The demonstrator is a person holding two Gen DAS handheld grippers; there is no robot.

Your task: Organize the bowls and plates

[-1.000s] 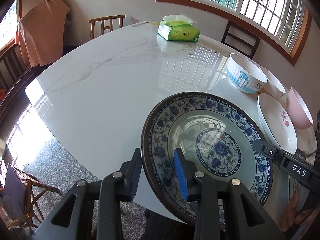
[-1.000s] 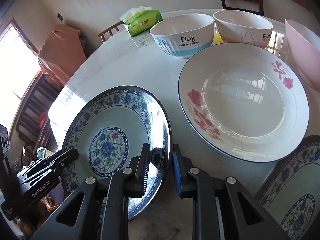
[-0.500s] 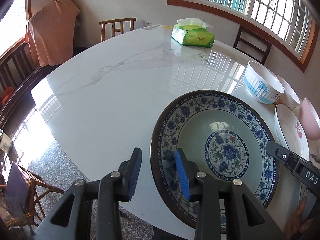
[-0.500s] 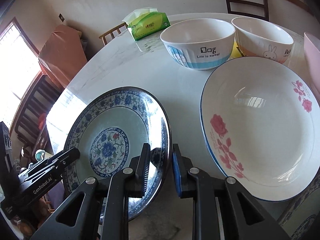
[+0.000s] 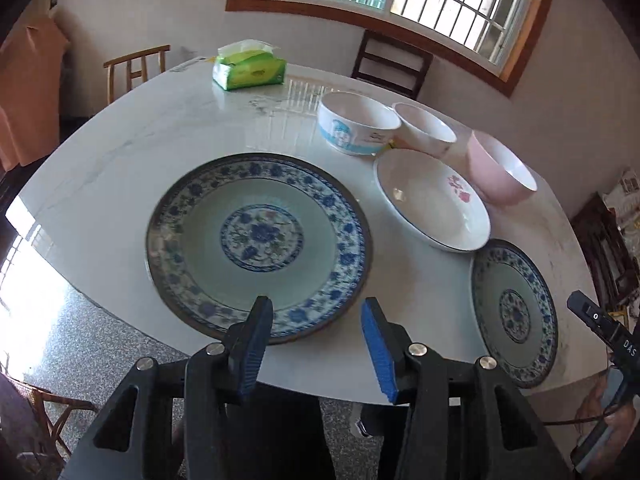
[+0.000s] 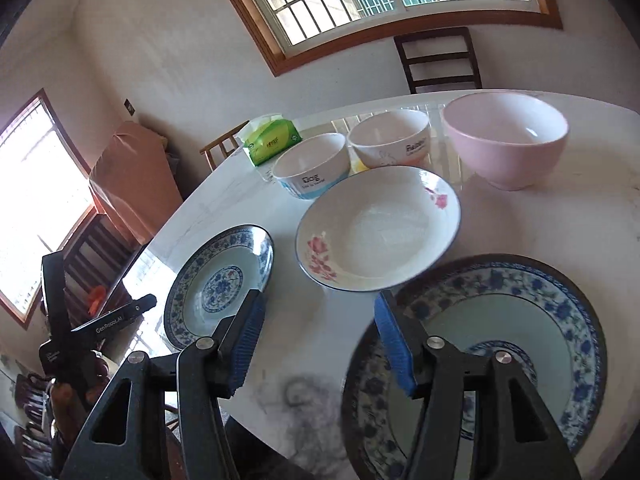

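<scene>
Letting Go: Big Blue Plate Set Down, Both Grippers Free

Spreading apart, the jaws of the left gripper [image 5: 316, 344] and the right gripper [image 6: 316, 344] are both opening, and neither has anything between its pads. A second ago each was clamped on the rim of the large blue-patterned plate [image 5: 258, 246], one on either side; now that plate lies flat on the white table [image 5: 120, 152] near its front edge, with both tools drawn back and clear of it. In the left wrist view only the left finger [image 5: 252, 350] overlaps the plate's near rim in the picture; whether it touches I cannot tell.

Beyond it sit the other pieces: the white plate with pink flowers [image 6: 378, 232], a second blue-patterned plate [image 6: 496, 356] close under the right gripper, and three bowls near the far side of the table, namely the blue-banded bowl [image 6: 312, 166], the rabbit bowl [image 6: 390, 140] and the pink bowl [image 6: 506, 138]. A green tissue pack [image 5: 250, 66] stands farther back.

By my reading, the big plate is placed as the base of a stack. The flowered plate and the other blue plate remain to be gathered, and the bowls nested. The second blue plate looks the likeliest next pick for the right gripper, being nearest.
</scene>
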